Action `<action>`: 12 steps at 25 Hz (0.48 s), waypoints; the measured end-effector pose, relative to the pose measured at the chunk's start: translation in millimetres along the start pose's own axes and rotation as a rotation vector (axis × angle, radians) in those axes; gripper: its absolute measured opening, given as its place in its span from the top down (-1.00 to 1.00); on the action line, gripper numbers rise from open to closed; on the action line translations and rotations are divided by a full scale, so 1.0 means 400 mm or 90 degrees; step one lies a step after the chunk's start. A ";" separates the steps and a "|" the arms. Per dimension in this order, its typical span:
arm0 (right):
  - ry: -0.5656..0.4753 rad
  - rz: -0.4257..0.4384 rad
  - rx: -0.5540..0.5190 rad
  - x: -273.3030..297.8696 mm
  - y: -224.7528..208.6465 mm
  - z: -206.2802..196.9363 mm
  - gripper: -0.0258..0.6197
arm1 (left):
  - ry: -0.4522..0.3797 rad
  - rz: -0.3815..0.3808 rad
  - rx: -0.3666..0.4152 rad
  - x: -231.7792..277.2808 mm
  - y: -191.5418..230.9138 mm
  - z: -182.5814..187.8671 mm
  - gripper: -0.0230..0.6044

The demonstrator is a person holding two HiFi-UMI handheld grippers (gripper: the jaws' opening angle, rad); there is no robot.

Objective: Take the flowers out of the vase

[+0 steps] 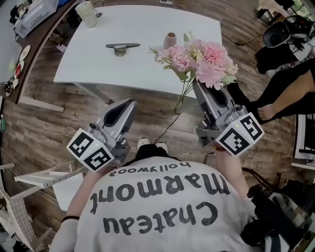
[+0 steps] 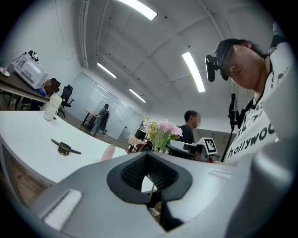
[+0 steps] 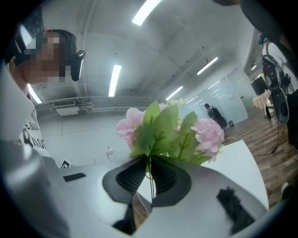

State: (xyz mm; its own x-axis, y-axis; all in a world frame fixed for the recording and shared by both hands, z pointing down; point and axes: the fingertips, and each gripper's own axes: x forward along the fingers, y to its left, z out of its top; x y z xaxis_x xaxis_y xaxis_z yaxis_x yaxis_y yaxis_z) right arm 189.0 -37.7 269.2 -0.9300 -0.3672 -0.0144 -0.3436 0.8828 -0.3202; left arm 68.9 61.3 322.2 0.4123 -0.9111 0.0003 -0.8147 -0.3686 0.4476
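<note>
A bunch of pink flowers (image 1: 202, 61) with green leaves hangs over the table's near right edge, clear of the vase. My right gripper (image 1: 198, 87) is shut on its thin green stems (image 1: 184, 93). In the right gripper view the stems (image 3: 150, 179) run between the black pads and the blooms (image 3: 163, 130) rise just past my right gripper (image 3: 150, 160). The small pink vase (image 1: 170, 39) stands upright on the white table (image 1: 123, 69), also seen in the left gripper view as the vase (image 2: 108, 152). My left gripper (image 1: 129, 104) is held off the table's near edge, tips together, holding nothing. From my left gripper (image 2: 147, 155) the flowers (image 2: 160, 130) show ahead.
A dark metal tool (image 1: 121, 47) lies on the table left of the vase, and a white cup (image 1: 87, 14) stands at the far left corner. A seated person's arm (image 1: 290, 88) is close on the right. A white frame (image 1: 44, 179) lies on the floor at lower left.
</note>
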 end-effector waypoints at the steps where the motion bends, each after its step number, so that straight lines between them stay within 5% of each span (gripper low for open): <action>1: -0.001 -0.003 -0.001 -0.001 0.002 0.002 0.79 | -0.001 -0.003 0.000 0.000 0.001 0.003 0.92; 12: -0.011 -0.035 -0.023 0.014 0.017 0.002 0.79 | -0.007 -0.053 0.002 0.008 0.027 0.012 0.92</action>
State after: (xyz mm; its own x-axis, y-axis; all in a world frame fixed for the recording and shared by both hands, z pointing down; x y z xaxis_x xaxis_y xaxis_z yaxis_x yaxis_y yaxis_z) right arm 181.5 -34.1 266.1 -0.9073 -0.4201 -0.0141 -0.3989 0.8712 -0.2862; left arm 59.5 53.5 322.5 0.4735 -0.8796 -0.0467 -0.7793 -0.4430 0.4433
